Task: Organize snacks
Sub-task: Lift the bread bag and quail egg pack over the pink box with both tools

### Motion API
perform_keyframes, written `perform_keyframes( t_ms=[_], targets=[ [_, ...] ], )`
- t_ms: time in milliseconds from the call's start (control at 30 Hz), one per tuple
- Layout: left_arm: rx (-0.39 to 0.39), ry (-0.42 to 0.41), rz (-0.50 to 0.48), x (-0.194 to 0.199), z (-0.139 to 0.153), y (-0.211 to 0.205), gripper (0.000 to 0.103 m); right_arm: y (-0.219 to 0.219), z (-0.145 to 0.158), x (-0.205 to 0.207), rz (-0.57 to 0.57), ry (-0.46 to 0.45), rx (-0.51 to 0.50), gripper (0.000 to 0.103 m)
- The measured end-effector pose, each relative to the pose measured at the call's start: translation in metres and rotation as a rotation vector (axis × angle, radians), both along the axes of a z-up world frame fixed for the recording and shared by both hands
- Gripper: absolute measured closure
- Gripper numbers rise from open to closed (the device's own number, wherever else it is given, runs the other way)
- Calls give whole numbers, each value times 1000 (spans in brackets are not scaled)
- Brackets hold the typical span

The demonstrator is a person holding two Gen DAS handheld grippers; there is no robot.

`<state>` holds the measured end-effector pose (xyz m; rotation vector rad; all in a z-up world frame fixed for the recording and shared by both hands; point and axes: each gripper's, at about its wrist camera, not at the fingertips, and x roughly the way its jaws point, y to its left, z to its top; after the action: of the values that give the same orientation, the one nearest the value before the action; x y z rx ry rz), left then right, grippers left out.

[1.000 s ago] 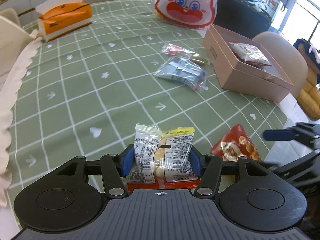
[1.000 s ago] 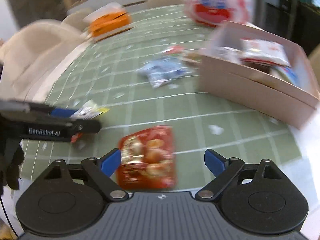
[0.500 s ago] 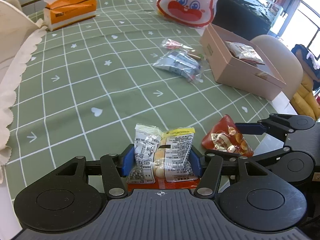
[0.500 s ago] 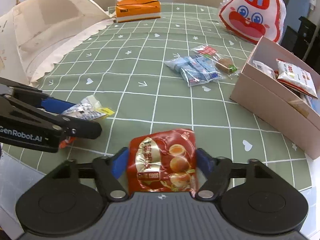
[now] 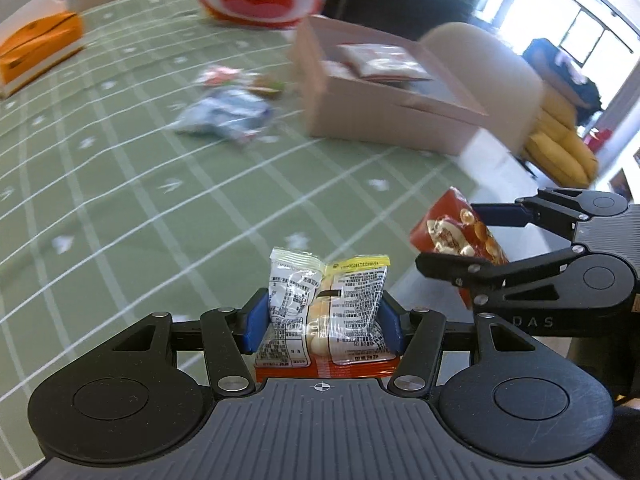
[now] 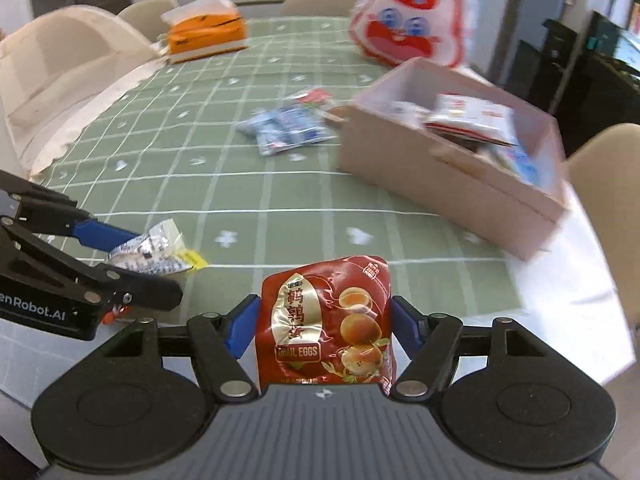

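Note:
My left gripper (image 5: 323,322) is shut on a clear snack packet with a yellow top edge (image 5: 328,308), held above the green checked tablecloth (image 5: 160,184). My right gripper (image 6: 325,330) is shut on a red quail egg packet (image 6: 328,320), lifted near the table's front edge. Each gripper shows in the other's view: the right gripper (image 5: 476,236) with the red packet (image 5: 456,236) at the right, the left gripper (image 6: 132,256) with the clear packet (image 6: 156,252) at the left. A pink cardboard box (image 6: 440,176) holding several snack packets stands ahead on the right.
Blue packets (image 6: 284,128) and a small red-and-clear packet (image 6: 314,96) lie mid-table beside the box. An orange tissue box (image 6: 206,32) and a red-and-white rabbit bag (image 6: 408,28) sit at the back. A beige chair (image 6: 604,176) stands beyond the table's right edge.
My right gripper closed on the red quail egg packet and lifted it off the table. Both grippers have swung toward the pink box, which now looms closer.

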<state>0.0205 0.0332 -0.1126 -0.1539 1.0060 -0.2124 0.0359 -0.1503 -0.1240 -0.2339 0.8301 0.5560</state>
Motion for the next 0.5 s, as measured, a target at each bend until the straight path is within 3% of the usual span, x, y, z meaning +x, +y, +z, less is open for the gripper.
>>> perform_keyframes(
  t_ms=[100, 233, 500],
  targets=[
    [32, -10, -70, 11, 14, -25, 41, -28, 12, -1, -50, -22, 39, 33],
    [50, -85, -152, 31, 47, -52, 41, -66, 43, 4, -131, -82, 97, 33],
    [57, -349, -156, 90, 144, -75, 41, -111, 171, 46, -228, -374, 178, 33]
  ],
)
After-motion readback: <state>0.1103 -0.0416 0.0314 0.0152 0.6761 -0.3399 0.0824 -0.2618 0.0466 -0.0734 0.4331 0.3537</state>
